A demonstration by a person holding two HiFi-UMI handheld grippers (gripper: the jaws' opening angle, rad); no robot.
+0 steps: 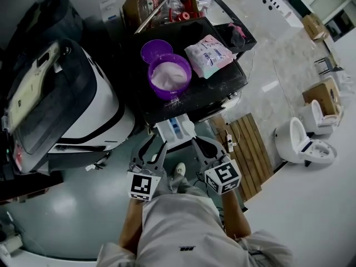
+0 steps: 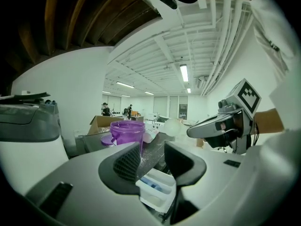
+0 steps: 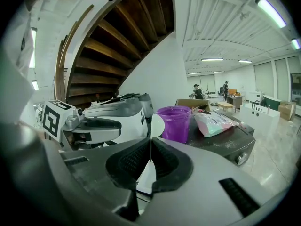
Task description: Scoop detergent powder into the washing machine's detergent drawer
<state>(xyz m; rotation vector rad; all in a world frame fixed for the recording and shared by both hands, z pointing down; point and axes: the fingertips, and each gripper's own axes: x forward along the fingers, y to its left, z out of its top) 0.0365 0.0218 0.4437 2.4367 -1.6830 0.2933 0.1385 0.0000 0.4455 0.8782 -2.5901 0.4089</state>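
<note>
Only its own view shows your right gripper [image 3: 150,147] clamped on the scoop [image 3: 157,125], while your left gripper [image 2: 153,150] gapes empty just before the drawer [image 2: 157,189].

- Purple tub [image 1: 169,75]: translucent, glossy plastic.
- Washing machine top [image 1: 217,86]: dark, glossy, dusted with powder.
- Detergent bag [image 1: 209,55]: shiny plastic film.
- Scoop [image 3: 157,125]: smooth, white, probably plastic.

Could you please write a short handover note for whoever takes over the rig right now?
Left tongs: open, empty, by the pulled-out detergent drawer.
Right tongs: shut on the white scoop, at the drawer.
Purple tub of powder stands open on the washing machine, lid beside it.
Done: drawer out, tub open, scoop gripped.
Unclear whether the scoop or drawer holds powder.
Left: probably more scooping into the drawer.
</note>
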